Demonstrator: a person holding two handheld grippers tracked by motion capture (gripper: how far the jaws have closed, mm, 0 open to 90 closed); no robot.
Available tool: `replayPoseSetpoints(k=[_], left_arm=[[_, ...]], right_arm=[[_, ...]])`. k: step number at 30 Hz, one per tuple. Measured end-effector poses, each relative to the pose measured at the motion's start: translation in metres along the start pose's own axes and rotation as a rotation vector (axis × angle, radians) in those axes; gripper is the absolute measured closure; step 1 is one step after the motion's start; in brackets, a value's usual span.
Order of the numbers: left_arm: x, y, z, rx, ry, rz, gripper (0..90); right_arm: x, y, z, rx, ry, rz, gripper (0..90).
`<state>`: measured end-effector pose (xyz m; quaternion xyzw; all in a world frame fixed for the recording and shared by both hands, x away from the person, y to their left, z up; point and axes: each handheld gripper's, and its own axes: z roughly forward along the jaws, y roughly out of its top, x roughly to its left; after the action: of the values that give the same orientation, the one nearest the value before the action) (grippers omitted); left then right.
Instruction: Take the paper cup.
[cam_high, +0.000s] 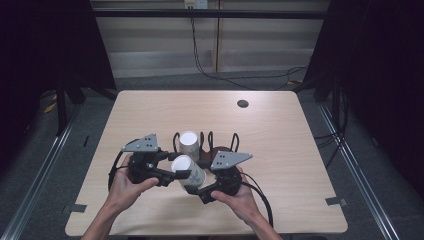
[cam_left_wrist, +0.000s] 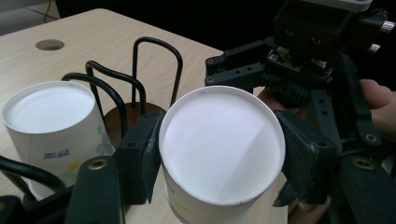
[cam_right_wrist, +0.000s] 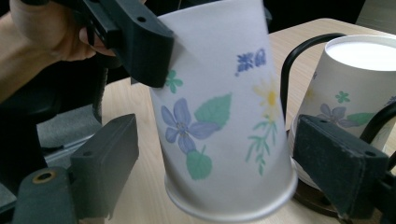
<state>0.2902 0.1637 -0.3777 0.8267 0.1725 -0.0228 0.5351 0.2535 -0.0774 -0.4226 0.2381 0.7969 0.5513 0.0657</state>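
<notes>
Dark curtains flanked a pale wooden table (cam_high: 280, 150) with a round cable hole (cam_high: 243, 103) near its far edge. At the left, the left gripper (cam_high: 175, 175) was pinching an upside-down paper cup (cam_high: 189, 171) near its closed base, one jaw on each side of the wall, as the left gripper view confirmed (cam_left_wrist: 222, 149). The cup was held off the table, tilted, with its open rim lowest. Behind it, a second paper cup (cam_high: 189, 144) stood upside down on a black wire rack (cam_high: 220, 142) with a dark round base. To the right, the right gripper (cam_high: 200, 192) had its jaws spread, one on each side of the held cup's lower part. In the right gripper view, gaps showed between both pads and the flowered cup wall (cam_right_wrist: 219, 121); no contact was seen.
</notes>
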Motion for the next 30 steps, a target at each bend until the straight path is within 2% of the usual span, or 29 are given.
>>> replayPoseSetpoints(k=[10,12,13,15,19,25,30], left_arm=[[-0.0042,0.003,0.0022,-0.006,-0.026,0.001,36.3],[-0.0035,0.0029,0.0013,-0.004,-0.028,-0.001,36.3],[-0.0027,0.0032,-0.0001,-0.012,-0.036,-0.013,36.3],[-0.0023,0.0033,-0.0018,-0.01,-0.04,-0.013,36.3],[-0.0013,0.0022,-0.002,0.002,-0.044,-0.016,36.3],[0.0003,0.0007,-0.0008,-0.008,-0.052,-0.039,35.2],[0.0012,-0.0006,0.0002,-0.002,-0.054,-0.039,34.8]], right_arm=[[-0.002,-0.007,0.0041,-0.01,0.022,-0.012,19.3],[-0.0016,-0.0075,0.0043,-0.005,0.014,-0.02,21.4],[-0.0016,-0.0077,0.0043,-0.006,0.015,-0.023,21.9],[-0.0023,-0.0085,0.0039,-0.024,0.024,-0.016,21.6],[-0.0013,-0.0094,0.0055,-0.014,0.03,-0.024,23.1],[-0.0008,-0.0092,0.0038,-0.014,0.035,-0.027,27.5],[-0.0005,-0.0098,0.0039,0.005,0.036,-0.024,28.2]])
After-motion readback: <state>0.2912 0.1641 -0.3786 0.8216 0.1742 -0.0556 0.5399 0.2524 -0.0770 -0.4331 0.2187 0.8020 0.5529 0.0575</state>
